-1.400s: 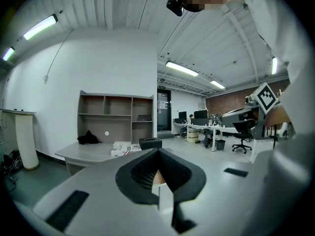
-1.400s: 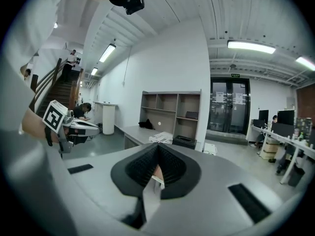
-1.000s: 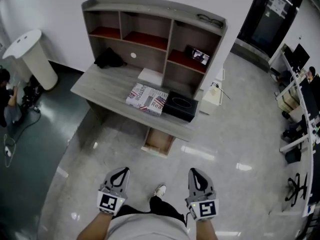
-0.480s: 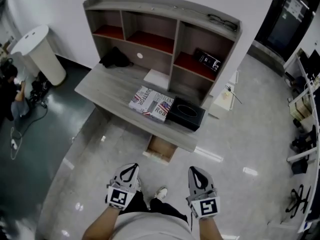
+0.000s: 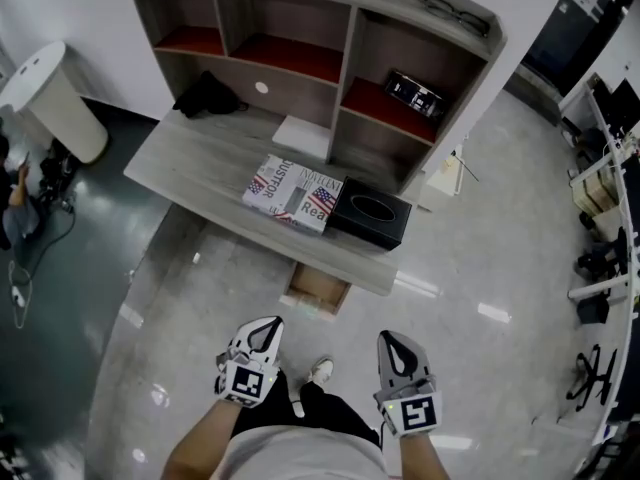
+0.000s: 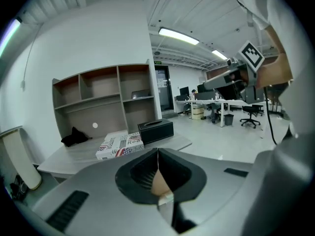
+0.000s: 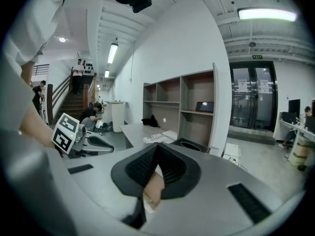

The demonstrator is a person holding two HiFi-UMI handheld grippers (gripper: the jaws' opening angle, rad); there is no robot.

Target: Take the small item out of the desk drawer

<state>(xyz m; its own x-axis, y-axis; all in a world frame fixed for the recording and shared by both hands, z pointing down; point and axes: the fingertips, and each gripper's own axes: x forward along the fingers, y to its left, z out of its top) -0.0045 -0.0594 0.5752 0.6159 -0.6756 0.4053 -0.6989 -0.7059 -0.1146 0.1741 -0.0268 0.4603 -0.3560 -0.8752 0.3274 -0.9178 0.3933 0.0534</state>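
Both claws are held closed and empty above the glossy floor (image 5: pixel 480 268), well in front of the desk (image 5: pixel 190 168).
The left claw (image 5: pixel 266 324) and right claw (image 5: pixel 393 341) are seen with jaws pressed together, nothing between them. A light wooden drawer (image 5: pixel 318 290) is seen pulled out under the desk's front edge; the small item cannot be made out in it. On the desk, a flag-printed box (image 5: pixel 290 193) is set touching a black tissue box (image 5: pixel 370 218), with a black cloth (image 5: pixel 205 96) at the back left. A shelf unit (image 5: pixel 350 38) is mounted along the desk's rear. Left of the desk a white pedestal (image 5: pixel 45 93) is placed; right of it, office workstations (image 5: pixel 600 188) are lined up.
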